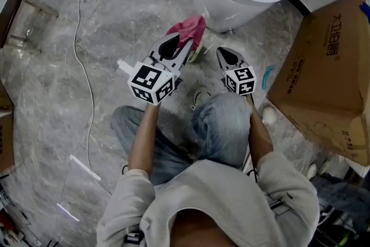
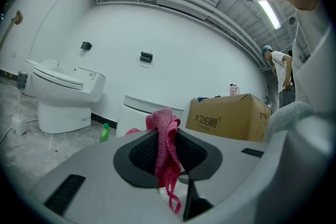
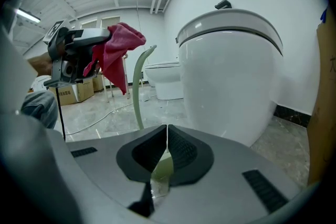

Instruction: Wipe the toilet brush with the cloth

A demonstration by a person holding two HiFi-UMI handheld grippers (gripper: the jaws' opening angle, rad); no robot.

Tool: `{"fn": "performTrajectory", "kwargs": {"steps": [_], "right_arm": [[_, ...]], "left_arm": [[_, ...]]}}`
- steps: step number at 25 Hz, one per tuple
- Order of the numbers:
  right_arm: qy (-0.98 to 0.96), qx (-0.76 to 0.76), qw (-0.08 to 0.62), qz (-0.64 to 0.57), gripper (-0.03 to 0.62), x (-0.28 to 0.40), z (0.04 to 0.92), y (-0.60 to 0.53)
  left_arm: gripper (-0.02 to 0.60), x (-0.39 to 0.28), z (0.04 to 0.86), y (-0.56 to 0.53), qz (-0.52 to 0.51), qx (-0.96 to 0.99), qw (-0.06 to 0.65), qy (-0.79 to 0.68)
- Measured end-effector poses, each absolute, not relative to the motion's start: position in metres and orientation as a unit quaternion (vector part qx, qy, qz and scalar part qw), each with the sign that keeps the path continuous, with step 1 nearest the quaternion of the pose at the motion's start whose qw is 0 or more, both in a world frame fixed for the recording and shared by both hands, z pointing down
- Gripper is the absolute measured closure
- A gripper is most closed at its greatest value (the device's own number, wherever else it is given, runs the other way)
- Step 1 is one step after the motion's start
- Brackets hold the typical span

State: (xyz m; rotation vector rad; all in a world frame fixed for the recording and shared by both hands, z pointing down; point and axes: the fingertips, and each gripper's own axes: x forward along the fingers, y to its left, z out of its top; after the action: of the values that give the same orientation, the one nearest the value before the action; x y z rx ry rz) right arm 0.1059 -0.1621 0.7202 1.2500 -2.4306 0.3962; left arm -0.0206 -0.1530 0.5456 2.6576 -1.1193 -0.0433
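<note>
- Your left tongs are closed on the cloth, which bunches up above the jaws.
- Your right tongs are pressed together on the toilet brush handle.
- Both tongs point forward and sit side by side, near each other but apart.
- Your left forearm and right forearm are bare and reach out in front of your knees.
</note>
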Motion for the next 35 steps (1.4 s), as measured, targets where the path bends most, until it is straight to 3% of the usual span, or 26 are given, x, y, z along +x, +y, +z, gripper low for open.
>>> {"fn": "performTrajectory", "kwargs": {"steps": [35], "right_arm": [[-0.858, 0.451, 0.193, 0.15, 0.562, 0.116, 0.731, -0.155]], "left_arm": [[0.488, -0.013, 0.73, -0.123, 0.135, 0.876, 0.276, -0.37]]}}
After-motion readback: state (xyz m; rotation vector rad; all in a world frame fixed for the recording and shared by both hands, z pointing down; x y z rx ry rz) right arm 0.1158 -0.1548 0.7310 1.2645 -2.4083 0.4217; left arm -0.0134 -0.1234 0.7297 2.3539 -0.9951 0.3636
